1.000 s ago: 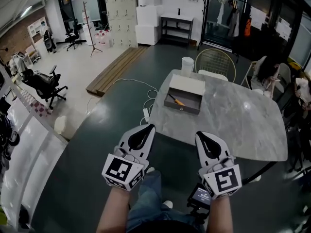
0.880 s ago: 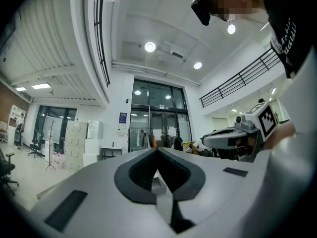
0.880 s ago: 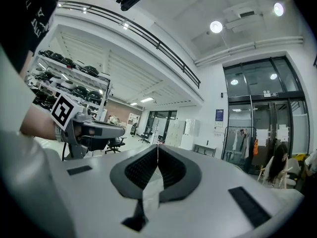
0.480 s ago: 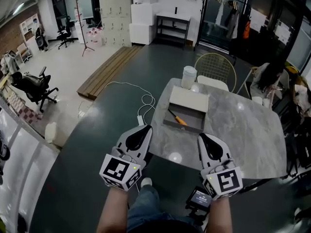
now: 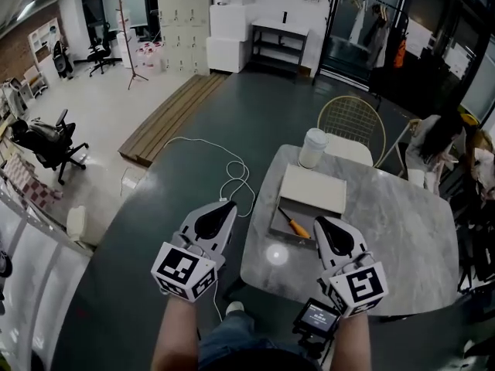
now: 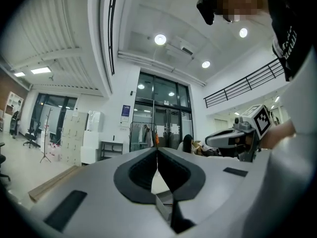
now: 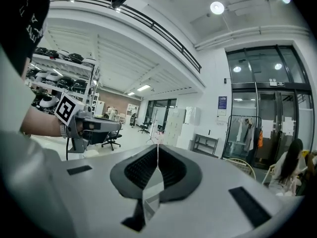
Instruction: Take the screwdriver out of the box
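An orange-handled screwdriver [image 5: 294, 226] lies in an open grey box [image 5: 280, 226] on the marble table [image 5: 371, 246]; the box's pale lid [image 5: 313, 188] is raised behind it. My left gripper [image 5: 226, 207] is shut and empty, held level over the floor just left of the table's near corner. My right gripper [image 5: 323, 224] is shut and empty, its tips over the table right beside the box's right end. In the left gripper view the jaws [image 6: 157, 150] meet with nothing between them, and the right gripper [image 7: 157, 147] shows the same in its own view.
A white cup [image 5: 313, 148] stands at the table's far edge beside a round wire chair [image 5: 353, 120]. A white cable [image 5: 232, 178] lies on the dark floor left of the table. A person sits at the far right [image 5: 441, 141]. Office chairs [image 5: 42, 141] stand far left.
The table and box have come much closer in the head view. Both grippers moved forward, staying shut; the right one now reaches over the table beside the box.
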`<control>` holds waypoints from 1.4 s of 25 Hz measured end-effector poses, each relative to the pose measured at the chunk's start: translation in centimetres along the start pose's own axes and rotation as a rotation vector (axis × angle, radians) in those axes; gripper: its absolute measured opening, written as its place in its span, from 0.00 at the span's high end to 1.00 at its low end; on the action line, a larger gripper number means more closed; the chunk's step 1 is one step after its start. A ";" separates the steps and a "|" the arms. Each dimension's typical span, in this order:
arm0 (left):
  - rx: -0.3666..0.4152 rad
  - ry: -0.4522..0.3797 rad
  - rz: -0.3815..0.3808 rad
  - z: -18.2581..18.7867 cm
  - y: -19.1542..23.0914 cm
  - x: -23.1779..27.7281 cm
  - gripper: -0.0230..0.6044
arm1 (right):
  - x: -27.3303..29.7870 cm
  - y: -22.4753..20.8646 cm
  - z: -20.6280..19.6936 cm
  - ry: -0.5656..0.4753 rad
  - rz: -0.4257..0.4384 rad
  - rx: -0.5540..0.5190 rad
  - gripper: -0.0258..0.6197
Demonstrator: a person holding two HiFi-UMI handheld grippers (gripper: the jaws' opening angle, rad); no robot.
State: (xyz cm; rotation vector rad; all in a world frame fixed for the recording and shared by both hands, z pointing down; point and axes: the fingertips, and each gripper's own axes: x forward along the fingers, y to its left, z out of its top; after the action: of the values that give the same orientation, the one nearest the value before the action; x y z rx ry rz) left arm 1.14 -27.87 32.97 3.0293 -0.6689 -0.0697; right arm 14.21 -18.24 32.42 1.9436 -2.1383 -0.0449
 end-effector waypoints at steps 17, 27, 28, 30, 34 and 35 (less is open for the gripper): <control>-0.161 0.014 0.140 -3.2 5.1 4.1 0.94 | 7.0 -5.3 -3.6 0.115 0.045 -0.015 0.92; -0.122 0.095 0.343 -5.6 6.1 4.9 0.94 | 11.1 -7.6 -5.9 0.133 0.229 0.026 0.92; -0.122 0.105 0.359 -6.1 6.1 5.1 0.94 | 11.4 -7.8 -6.5 0.137 0.245 0.031 0.92; -0.126 0.131 0.390 -7.1 6.0 5.2 0.94 | 11.8 -8.2 -7.6 0.150 0.266 0.042 0.92; -0.138 0.195 0.431 -9.3 5.8 4.7 0.94 | 12.3 -8.6 -9.8 0.190 0.281 0.100 0.92; -0.144 0.206 0.447 -9.8 5.8 4.4 0.94 | 12.4 -8.5 -10.5 0.205 0.289 0.112 0.92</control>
State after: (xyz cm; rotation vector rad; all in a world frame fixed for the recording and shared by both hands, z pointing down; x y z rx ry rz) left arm 3.19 -34.68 42.84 2.6300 -1.2325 0.1957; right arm 23.68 -29.88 42.98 1.5938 -2.2967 0.3185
